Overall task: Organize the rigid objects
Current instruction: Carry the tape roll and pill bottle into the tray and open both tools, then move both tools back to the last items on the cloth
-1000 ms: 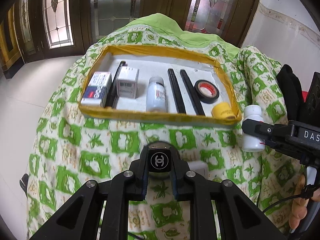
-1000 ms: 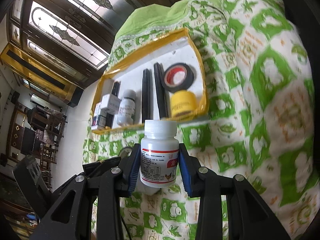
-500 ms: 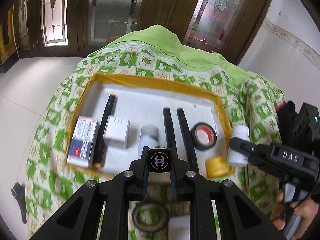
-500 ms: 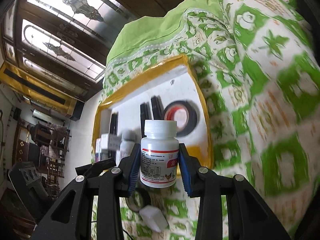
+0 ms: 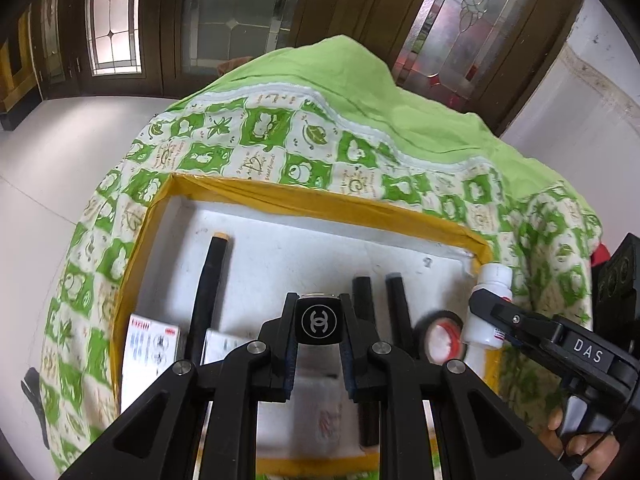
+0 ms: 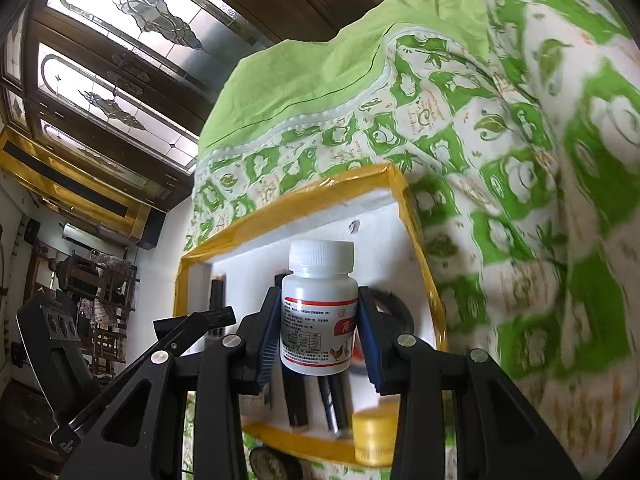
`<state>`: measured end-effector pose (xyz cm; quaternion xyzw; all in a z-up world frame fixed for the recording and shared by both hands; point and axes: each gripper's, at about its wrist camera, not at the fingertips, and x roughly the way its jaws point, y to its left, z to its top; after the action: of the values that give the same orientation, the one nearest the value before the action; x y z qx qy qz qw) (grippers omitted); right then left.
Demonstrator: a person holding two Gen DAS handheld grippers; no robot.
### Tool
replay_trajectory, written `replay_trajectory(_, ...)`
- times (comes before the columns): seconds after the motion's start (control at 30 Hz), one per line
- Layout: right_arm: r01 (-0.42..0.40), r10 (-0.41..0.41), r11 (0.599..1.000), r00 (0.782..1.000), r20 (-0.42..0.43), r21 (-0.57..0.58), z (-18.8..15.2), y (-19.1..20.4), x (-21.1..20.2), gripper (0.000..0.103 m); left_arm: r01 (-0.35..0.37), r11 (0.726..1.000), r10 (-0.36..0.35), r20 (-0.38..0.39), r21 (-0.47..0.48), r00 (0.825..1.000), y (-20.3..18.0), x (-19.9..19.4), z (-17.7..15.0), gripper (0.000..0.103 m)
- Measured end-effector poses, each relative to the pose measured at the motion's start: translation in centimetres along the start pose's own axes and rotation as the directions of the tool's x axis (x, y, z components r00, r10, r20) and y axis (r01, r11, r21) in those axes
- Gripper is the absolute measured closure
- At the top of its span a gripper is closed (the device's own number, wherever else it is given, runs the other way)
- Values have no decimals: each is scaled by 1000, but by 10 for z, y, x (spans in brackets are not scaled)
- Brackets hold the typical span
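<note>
My left gripper (image 5: 319,354) is shut on a small black Chanel-logo bottle (image 5: 319,322), held above the white tray with a yellow taped rim (image 5: 320,200). My right gripper (image 6: 318,346) is shut on a white pill bottle (image 6: 320,304) with a red-banded label, held over the tray's right part (image 6: 296,200). That bottle also shows in the left wrist view (image 5: 489,306), by the tray's right rim. In the tray lie black sticks (image 5: 212,280), boxes (image 5: 150,344), a black tape roll (image 5: 440,338) and a yellow roll (image 6: 376,434).
A green-and-white patterned cloth (image 5: 280,132) covers the surface under the tray. Another tape roll (image 6: 274,462) lies on the cloth in front of the tray. Wood and stained-glass doors (image 5: 224,12) stand behind. The right hand-held gripper (image 5: 560,352) is at the right.
Both grippers have moved forward with their bottles, from over the cloth in front of the tray to above the tray. The grips are unchanged.
</note>
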<state>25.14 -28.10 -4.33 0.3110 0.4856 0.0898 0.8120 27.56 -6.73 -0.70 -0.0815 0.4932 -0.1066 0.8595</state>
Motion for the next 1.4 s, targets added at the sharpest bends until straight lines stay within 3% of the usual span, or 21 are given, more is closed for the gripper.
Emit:
replay_trajectory(0.3,25,-26,1000,999,-32,-16,13,-2,32,67,-34,999,34,-6,-4,999,5,20,9,86)
replay_trajectory(0.53,25,-25,999,1000,2,-38,21,4,38,66,-34,999,34,-15,-18,999,11,24,13,85)
replay_trajectory(0.63,25,-24,999,1000,15,-44,21,4,37,66,-22,999,21,-14,-28,1000,13,21,15,74)
replay_trajectory(0.7,29,-28,998,999,28,-50,19,4,33,63,-28,999,28,6,-28,1000,13,14,15,55)
replay_trajectory(0.9,51,-45,997,994,97,-58,5,3,8,56,-9,1000,10,61,-6,998,9,-18,6,52)
replay_trajectory(1.03,-3,5,1000,993,117,-23,-11,-2,-14,51,19,1000,-19,109,-4,994,13,-54,-24,49)
replay_trajectory(1.2,-80,77,996,993,84,27,-42,-6,-34,48,5,1000,-2,167,-17,986,28,-97,-95,36)
replay_trajectory(1.4,-156,158,986,987,-40,57,-103,-7,-34,47,-63,996,68,89,-60,994,47,-84,-168,36)
